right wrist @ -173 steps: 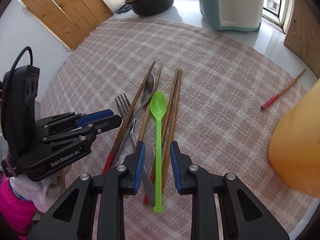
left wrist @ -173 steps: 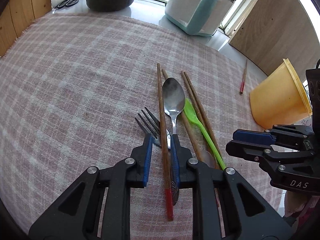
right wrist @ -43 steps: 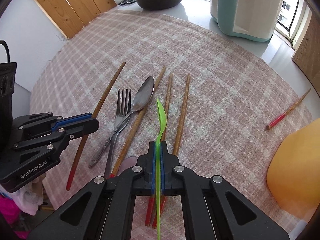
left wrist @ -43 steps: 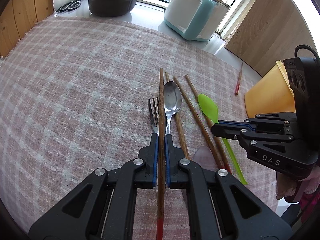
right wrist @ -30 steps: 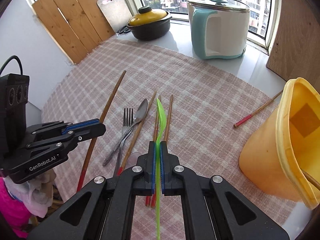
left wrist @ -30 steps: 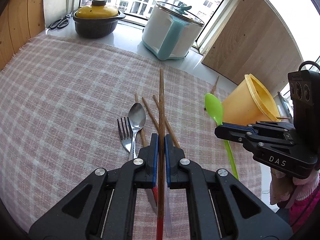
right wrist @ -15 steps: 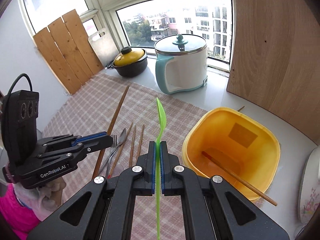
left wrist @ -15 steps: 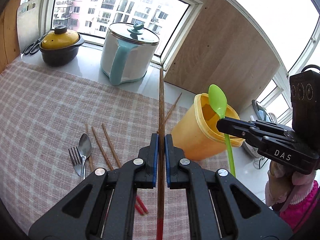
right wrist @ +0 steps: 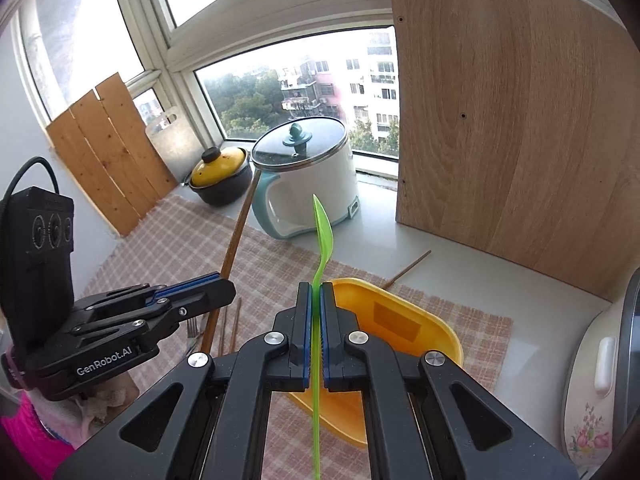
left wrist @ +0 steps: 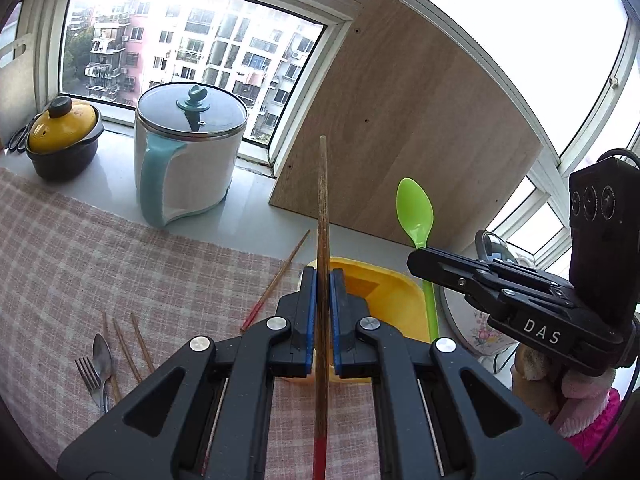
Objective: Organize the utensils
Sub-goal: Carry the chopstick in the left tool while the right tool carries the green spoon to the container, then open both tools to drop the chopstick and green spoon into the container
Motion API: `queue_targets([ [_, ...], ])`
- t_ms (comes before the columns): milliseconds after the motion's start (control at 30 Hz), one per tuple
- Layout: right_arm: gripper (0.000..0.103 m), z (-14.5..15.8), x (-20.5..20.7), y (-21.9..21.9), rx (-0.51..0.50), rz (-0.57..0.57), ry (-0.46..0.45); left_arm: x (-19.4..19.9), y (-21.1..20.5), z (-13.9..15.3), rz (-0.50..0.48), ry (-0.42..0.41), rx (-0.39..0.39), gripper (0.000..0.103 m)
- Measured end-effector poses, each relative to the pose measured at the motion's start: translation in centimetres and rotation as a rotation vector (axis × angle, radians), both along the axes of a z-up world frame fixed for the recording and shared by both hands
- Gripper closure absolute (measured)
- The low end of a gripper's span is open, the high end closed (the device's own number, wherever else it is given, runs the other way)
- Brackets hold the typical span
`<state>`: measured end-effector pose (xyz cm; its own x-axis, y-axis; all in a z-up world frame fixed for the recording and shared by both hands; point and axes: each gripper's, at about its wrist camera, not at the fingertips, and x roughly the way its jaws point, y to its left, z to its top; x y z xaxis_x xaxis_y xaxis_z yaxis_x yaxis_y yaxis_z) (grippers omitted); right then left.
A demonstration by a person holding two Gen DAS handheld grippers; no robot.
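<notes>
Here, red-tipped brown chopstick [left wrist: 322, 216], slim green spoon [left wrist: 414, 209]

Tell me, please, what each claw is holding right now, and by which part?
The left claw grips a red-tipped wooden chopstick nearer its red end; the right claw grips a green plastic spoon along its handle.

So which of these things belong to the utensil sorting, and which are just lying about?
Job:
- chopstick in left tool
- green spoon in right tool
- yellow bin
- fork, metal spoon, loose chopsticks

Lying about:
- white pot
- yellow casserole
- wooden board
</notes>
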<state>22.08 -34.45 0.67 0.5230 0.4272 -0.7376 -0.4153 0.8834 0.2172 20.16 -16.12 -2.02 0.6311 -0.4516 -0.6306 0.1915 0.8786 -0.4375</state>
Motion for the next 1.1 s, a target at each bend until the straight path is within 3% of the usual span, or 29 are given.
queue_targets([
  [300, 0.101, -0.5, 2.8, -2.5, 0.015, -0.035, -0.012, 3.4, -2.7, 1.4, 0.032, -0.043, -0.004, 0.099],
  [567, 0.101, -2.0, 4.6, -3.5, 0.012, -0.041, -0.002, 5.9, -4.4, 0.9, 0.051, -0.065, 0.047, 0.099],
  [1100, 0.101, -4.0, 5.7, -3.9, 0.024, -0.024, 0.009, 6.4, -5.5, -1.7, 0.047, -0.048, 0.066, 0.099],
])
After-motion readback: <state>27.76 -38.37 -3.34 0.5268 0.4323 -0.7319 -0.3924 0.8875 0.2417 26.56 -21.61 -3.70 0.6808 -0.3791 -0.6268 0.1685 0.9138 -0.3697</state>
